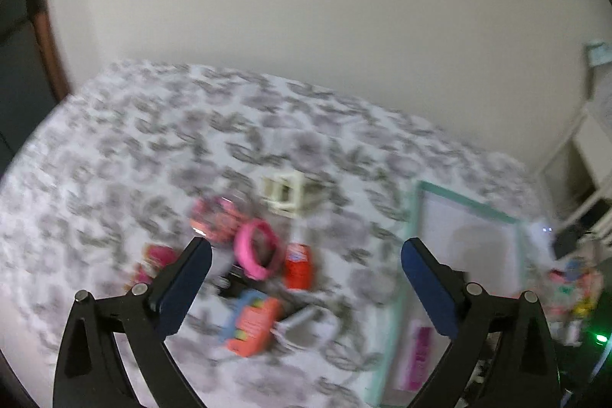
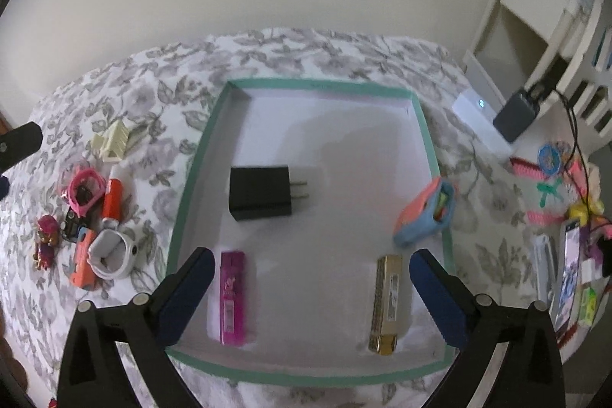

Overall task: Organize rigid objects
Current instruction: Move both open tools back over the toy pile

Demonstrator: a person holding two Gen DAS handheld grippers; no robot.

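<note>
Left gripper: I see my left gripper (image 1: 306,255) with its jaws spread wide and nothing between them; it hangs over the loose pile on the floral bedspread (image 1: 114,148). This view is blurred.
Right gripper: my right gripper (image 2: 311,268) is also spread wide and empty, hanging over the near part of the tray (image 2: 321,83).
Tray: white inside with a teal rim, lying flat on the bedspread; in the left view it sits to the right of the pile (image 1: 468,203).
Inside the tray: I count a black plug adapter (image 2: 260,193) left of the middle with its prongs pointing right, a magenta flat case (image 2: 231,297) near the front left, and a gold bar-shaped item (image 2: 387,304) near the front right.
On the rim: an orange and blue toy (image 2: 426,213) leans tilted across the tray's right edge.
Pile left of the tray: a pink bracelet (image 1: 258,249), an orange-red tube (image 1: 298,264), a cream plastic piece (image 1: 288,192), a white ring-shaped item (image 2: 111,257) and a small pink figurine (image 2: 46,239), lying close together, some touching.
Right of the tray: a white box (image 2: 482,119) with a lit dot, and a clutter of small colourful things beyond it that I cannot make out.
</note>
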